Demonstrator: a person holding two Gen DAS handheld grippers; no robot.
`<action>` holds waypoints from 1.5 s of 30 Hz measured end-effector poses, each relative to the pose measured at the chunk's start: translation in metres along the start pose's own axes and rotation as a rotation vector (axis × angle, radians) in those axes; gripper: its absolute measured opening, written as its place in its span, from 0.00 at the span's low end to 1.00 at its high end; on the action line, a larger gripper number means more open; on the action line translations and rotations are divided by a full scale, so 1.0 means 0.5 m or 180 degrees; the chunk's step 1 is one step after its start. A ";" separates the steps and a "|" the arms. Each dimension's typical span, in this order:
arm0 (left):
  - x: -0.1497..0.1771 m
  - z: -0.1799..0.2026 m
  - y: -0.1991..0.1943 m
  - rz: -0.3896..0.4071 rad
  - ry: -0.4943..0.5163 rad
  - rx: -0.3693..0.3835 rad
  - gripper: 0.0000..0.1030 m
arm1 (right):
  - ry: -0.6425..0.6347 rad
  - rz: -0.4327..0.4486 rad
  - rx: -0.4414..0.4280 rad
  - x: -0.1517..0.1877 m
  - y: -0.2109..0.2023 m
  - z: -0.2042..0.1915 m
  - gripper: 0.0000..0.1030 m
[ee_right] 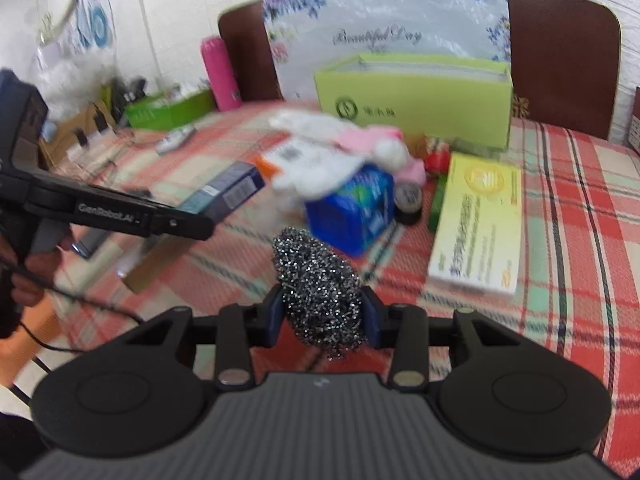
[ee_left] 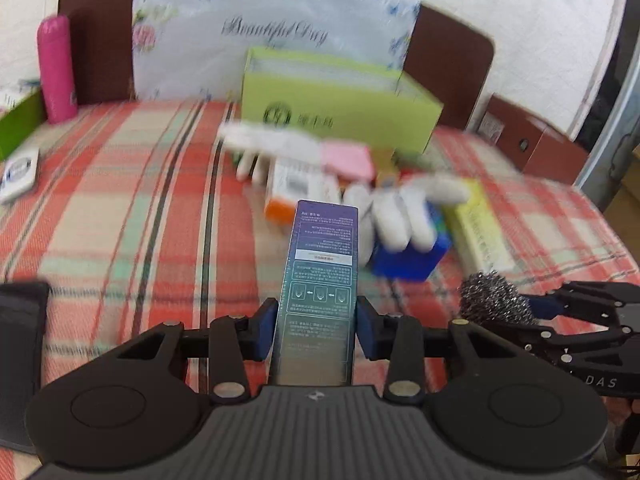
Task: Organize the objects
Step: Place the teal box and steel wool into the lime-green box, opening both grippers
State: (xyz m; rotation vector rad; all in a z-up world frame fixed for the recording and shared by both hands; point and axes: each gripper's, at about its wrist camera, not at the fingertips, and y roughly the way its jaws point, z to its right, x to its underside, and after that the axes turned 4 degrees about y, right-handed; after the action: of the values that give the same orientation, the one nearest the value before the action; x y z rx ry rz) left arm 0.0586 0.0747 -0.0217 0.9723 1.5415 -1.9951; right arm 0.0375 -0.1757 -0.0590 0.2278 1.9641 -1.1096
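Left tool (ee_left: pixel 318 322) clamped by both blue pads on a long dark teal-and-purple carton (ee_left: pixel 322 280), the carton lying lengthwise between the fingers and jutting forward, raised off the checked cloth of the tabletop (ee_left: pixel 120 184). Right tool (ee_right: pixel 324 318) squeezed on a steel-wool scourer (ee_right: pixel 320 280), pads sunk into its sides, scourer likewise held clear of the cloth.

Beyond both tools, toward the middle of the tabletop, a blurred heap: blue packet (ee_right: pixel 352 212) with white gloves (ee_right: pixel 320 164) draped across it, a pink item (ee_left: pixel 348 158), an orange-and-white box (ee_left: pixel 296 192), a dark tape roll (ee_right: pixel 408 200) just beside the blue packet. To the right of the heap, a flat yellow-and-white box (ee_right: pixel 476 224) lying face up.

At the far edge, an open lime-green box (ee_right: pixel 416 100) standing before a flowered bag (ee_right: pixel 384 28) printed "Beautiful Day". At the far left corner, a pink bottle (ee_left: pixel 56 68) upright, next to a green tray (ee_right: pixel 168 110).
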 end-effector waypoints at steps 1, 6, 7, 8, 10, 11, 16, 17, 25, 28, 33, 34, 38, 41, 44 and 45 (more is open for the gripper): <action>-0.021 0.003 -0.013 0.0105 0.0031 0.0024 0.42 | 0.0022 0.0065 -0.0048 -0.016 -0.010 0.002 0.37; -0.141 0.008 -0.041 0.0550 0.0056 0.0247 0.42 | -0.0004 0.0426 -0.0008 -0.124 -0.028 0.027 0.37; -0.166 0.009 -0.039 0.0612 0.0044 0.0286 0.42 | -0.0008 0.0508 0.0057 -0.150 -0.026 0.036 0.37; -0.190 0.010 -0.035 0.0673 0.0037 0.0310 0.42 | -0.0031 0.0586 0.0131 -0.174 -0.022 0.044 0.37; -0.239 0.017 -0.017 0.0754 0.0032 0.0285 0.42 | -0.0075 0.0705 0.0280 -0.221 -0.008 0.058 0.37; -0.263 0.019 -0.005 0.0779 0.0035 0.0267 0.42 | -0.0065 0.0742 0.0326 -0.244 0.001 0.065 0.37; -0.372 0.021 0.091 0.0778 -0.0130 0.0275 0.42 | 0.0062 0.0870 0.0571 -0.349 0.072 0.111 0.37; -0.389 0.019 0.114 0.0781 -0.0159 0.0268 0.42 | 0.0093 0.0875 0.0629 -0.368 0.093 0.125 0.38; -0.492 -0.006 0.309 0.0684 -0.0314 -0.0011 0.42 | 0.0164 0.0685 0.1041 -0.450 0.268 0.213 0.38; -0.494 -0.017 0.363 0.0538 -0.0310 -0.0082 0.42 | 0.0221 0.0620 0.1068 -0.459 0.318 0.241 0.38; -0.478 -0.031 0.396 0.0601 -0.0305 -0.0107 0.82 | 0.0050 0.0523 0.1039 -0.450 0.378 0.258 0.53; -0.474 -0.030 0.394 0.0650 -0.0288 -0.0174 0.85 | 0.0000 0.0518 0.1065 -0.446 0.385 0.259 0.68; -0.468 -0.037 0.385 0.0637 -0.0265 -0.0189 0.85 | -0.0065 0.0609 0.1109 -0.431 0.381 0.262 0.82; -0.467 -0.037 0.363 0.0650 -0.0288 -0.0211 0.85 | -0.0051 0.0743 0.1071 -0.430 0.351 0.254 0.91; -0.463 -0.026 0.323 0.0730 -0.0269 -0.0227 0.85 | -0.0045 0.0920 0.1086 -0.434 0.301 0.241 0.97; -0.459 -0.021 0.306 0.0769 -0.0250 -0.0219 0.85 | -0.0032 0.0969 0.1081 -0.434 0.278 0.234 0.98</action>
State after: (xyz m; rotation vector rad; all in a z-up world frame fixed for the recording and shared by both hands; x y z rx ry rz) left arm 0.3203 0.0234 0.0496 0.9894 1.3709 -1.7799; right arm 0.3138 -0.1337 -0.0123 0.6773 1.6532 -1.2277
